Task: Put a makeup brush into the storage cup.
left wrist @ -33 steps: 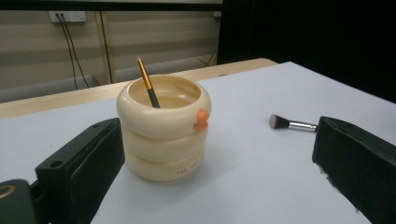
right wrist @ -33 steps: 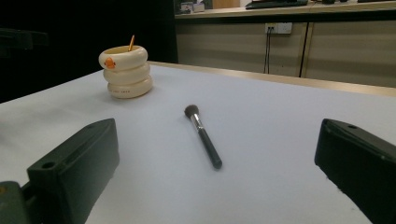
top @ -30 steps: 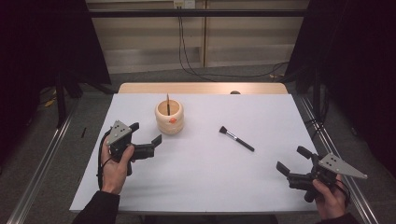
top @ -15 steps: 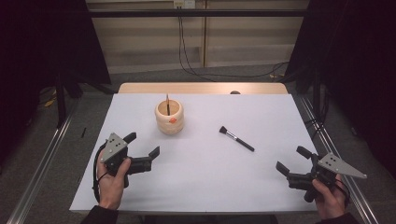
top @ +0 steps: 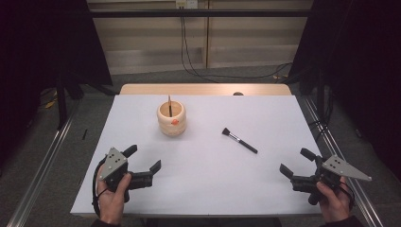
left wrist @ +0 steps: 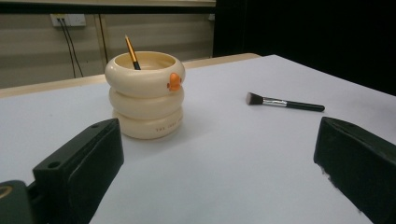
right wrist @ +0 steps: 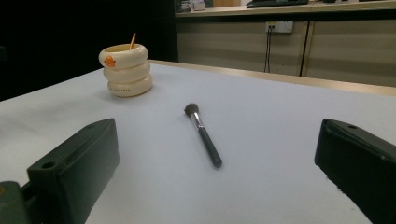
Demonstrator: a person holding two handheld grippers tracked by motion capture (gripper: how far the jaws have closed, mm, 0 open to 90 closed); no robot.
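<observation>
The makeup brush [top: 239, 140] lies flat on the white table [top: 203, 189], just right of centre in the high view, bristles toward the upper left and black handle running down to the lower right. Nothing touches it. In the right gripper view it sits dead ahead, between the two black jaws but well beyond them.

Up and to its left stands the cream ringed holder [top: 171, 118], upright, with a small orange duck on its side and one thin brush [top: 169, 105] already leaning inside it. Holder and makeup brush are well apart.

Now the change: the left gripper [top: 142, 165] has dropped back. A second ago it was up near the holder, mid-left of the frame; now it sits at the lower left, close to the table's near edge, jaws spread wide and holding nothing. That reads to me as a retreat after delivering the thin brush, with the left side's part finished.

The right gripper [top: 297, 161] hasn't budged from the lower right corner, jaws also wide apart and empty, pointed toward the makeup brush.

So, by my judgement, the one loose item is that brush, and the right hand looks best placed to fetch it and carry it across to the holder.
</observation>
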